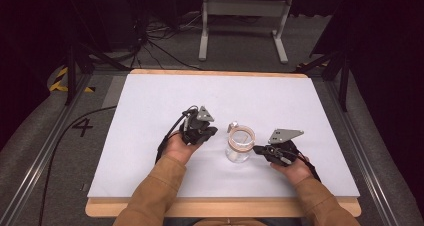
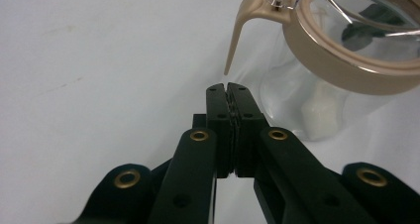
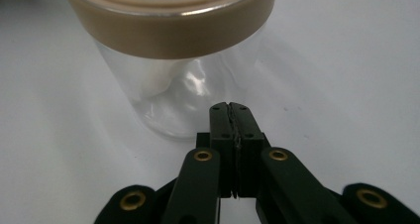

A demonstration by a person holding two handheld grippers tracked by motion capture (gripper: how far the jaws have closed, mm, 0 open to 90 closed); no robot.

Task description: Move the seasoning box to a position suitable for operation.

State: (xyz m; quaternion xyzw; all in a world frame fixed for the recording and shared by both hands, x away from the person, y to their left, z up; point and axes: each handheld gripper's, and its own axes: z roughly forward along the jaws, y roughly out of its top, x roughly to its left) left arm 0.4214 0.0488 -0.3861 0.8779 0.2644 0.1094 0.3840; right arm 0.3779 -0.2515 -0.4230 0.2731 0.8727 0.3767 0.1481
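Observation:
A clear glass jar (image 1: 238, 147) with a tan-rimmed lid and a tan latch lever stands upright on the white table top (image 1: 150, 106), near its front middle. Something white lies inside the jar (image 3: 163, 80). My left gripper (image 1: 212, 131) is just left of the jar, jaws pressed together with nothing between them. In the left gripper view its tips (image 2: 228, 88) sit right below the hanging end of the latch lever (image 2: 237, 30), beside the jar (image 2: 322, 95). My right gripper (image 1: 256, 149) points at the jar's right side, shut and empty, its tips (image 3: 230, 106) close to the glass wall.
The white table top has a wooden edge (image 1: 220, 208) at the front. A grey metal stand (image 1: 245, 16) and cables lie on the floor beyond the far edge. Rails run along both sides.

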